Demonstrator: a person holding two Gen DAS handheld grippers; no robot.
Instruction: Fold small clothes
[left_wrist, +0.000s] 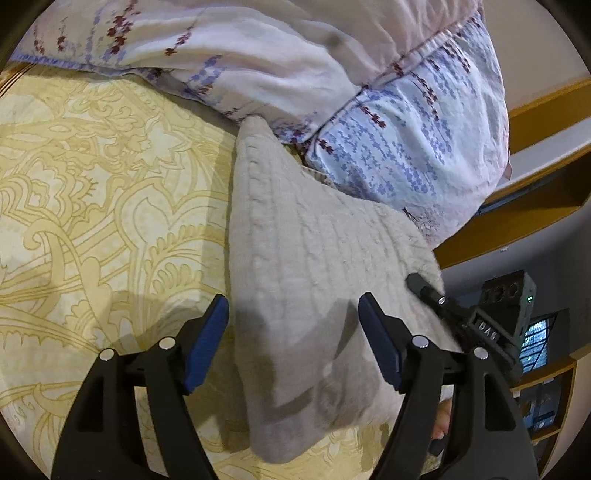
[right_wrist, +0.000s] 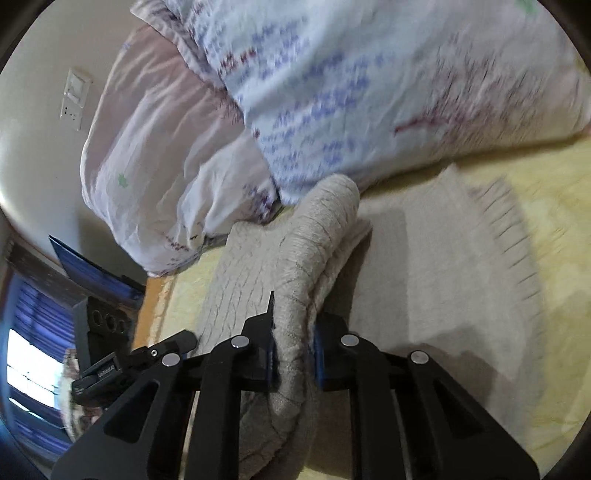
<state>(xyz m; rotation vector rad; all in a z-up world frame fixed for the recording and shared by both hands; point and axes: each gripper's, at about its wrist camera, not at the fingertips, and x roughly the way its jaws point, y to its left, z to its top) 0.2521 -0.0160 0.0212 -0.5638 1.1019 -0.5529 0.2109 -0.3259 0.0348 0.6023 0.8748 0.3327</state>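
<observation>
A beige cable-knit garment (left_wrist: 310, 266) lies on the yellow patterned bedsheet (left_wrist: 92, 192). My left gripper (left_wrist: 293, 332) is open, its blue pads on either side of the knit, just above it. In the left wrist view my right gripper (left_wrist: 428, 291) holds the garment's right edge lifted. In the right wrist view my right gripper (right_wrist: 293, 350) is shut on a raised fold of the knit garment (right_wrist: 317, 236), which arches up from the sheet (right_wrist: 535, 332); the rest lies flat to the right.
A bunched floral duvet (left_wrist: 332, 81) lies right behind the garment; it also shows in the right wrist view (right_wrist: 332, 92). A wooden bed frame and shelves (left_wrist: 535, 206) stand at the right. A wall with switches (right_wrist: 75, 98) is at the left.
</observation>
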